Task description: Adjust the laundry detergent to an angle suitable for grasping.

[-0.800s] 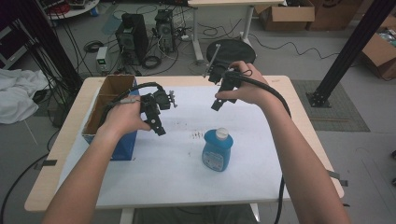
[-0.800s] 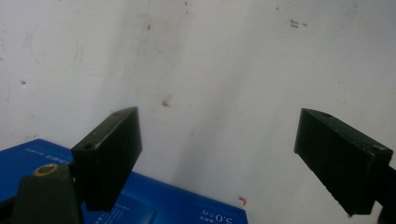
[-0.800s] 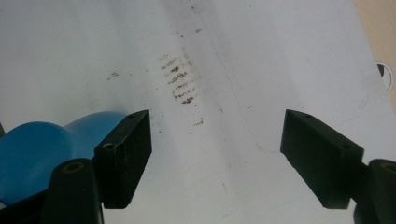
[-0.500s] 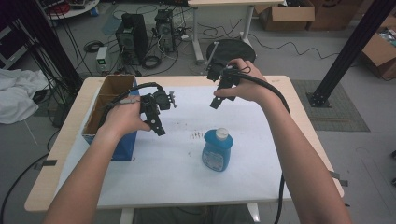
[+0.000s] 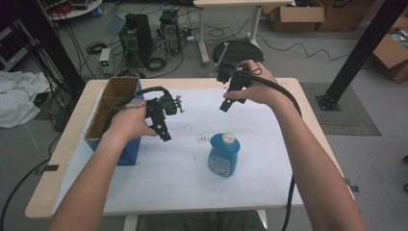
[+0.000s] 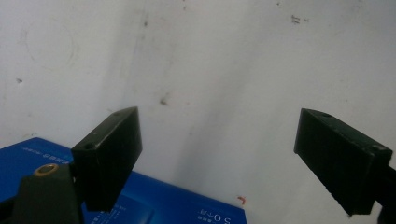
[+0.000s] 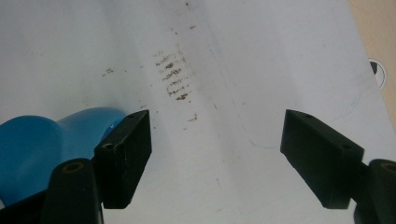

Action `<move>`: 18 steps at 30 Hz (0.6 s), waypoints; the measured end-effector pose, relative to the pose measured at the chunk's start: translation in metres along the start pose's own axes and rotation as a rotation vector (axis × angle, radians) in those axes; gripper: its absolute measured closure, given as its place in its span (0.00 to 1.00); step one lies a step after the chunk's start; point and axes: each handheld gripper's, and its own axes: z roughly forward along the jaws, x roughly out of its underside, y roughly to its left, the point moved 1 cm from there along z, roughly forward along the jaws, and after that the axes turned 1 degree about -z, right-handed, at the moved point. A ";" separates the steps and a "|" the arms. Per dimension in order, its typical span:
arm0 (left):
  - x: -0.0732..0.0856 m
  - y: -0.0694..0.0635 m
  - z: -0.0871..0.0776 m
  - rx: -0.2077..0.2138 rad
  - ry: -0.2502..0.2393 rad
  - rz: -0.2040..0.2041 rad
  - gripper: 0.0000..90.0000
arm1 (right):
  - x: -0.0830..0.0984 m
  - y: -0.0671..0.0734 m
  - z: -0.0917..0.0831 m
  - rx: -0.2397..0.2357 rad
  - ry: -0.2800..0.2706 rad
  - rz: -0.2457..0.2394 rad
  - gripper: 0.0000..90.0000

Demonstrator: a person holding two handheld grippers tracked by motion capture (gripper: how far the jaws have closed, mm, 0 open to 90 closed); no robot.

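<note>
A blue bottle [image 5: 223,156] with a white cap stands upright on the white-covered table [image 5: 183,183], right of centre. My right gripper [image 5: 225,107] hovers above and behind it, pointing down, jaws open with nothing between them. In the right gripper view the bottle [image 7: 32,149] shows at the lower left, behind one finger of the open gripper [image 7: 217,116]. My left gripper [image 5: 165,136] hangs open over the table to the bottle's left, beside a cardboard box. The left gripper view has bare table between the open gripper's [image 6: 219,121] fingers.
An open cardboard box with blue sides [image 5: 103,113] stands at the table's left edge; its blue side [image 6: 154,205] lies under my left gripper. Dark smudges [image 7: 173,79] mark the sheet near the centre. Beyond the table are computers, cables, a stool and a black frame post.
</note>
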 end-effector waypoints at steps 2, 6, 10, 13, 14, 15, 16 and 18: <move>0.000 0.000 -0.001 -0.002 -0.008 -0.001 0.18 | 0.000 0.000 0.001 -0.003 -0.004 -0.001 0.27; 0.000 0.000 0.000 -0.011 0.001 0.007 0.17 | 0.000 0.000 0.003 0.000 0.006 -0.001 0.27; 0.001 -0.002 0.002 -0.003 0.013 0.009 0.17 | -0.001 0.001 0.004 -0.002 0.001 -0.001 0.27; 0.001 -0.002 0.002 -0.005 0.001 0.005 0.17 | 0.000 0.001 0.004 -0.003 0.000 0.000 0.27; 0.001 -0.002 0.001 -0.002 -0.003 0.002 0.17 | 0.000 0.001 0.004 -0.001 0.000 -0.002 0.27; 0.001 -0.002 0.001 -0.002 -0.003 0.002 0.17 | 0.000 0.001 0.004 -0.001 0.000 -0.002 0.27; 0.001 -0.001 0.001 -0.010 -0.010 0.004 0.17 | 0.001 0.002 0.004 -0.002 0.003 0.000 0.27; 0.001 -0.001 0.001 -0.001 -0.008 -0.005 0.17 | 0.001 0.001 0.004 -0.002 0.003 -0.001 0.27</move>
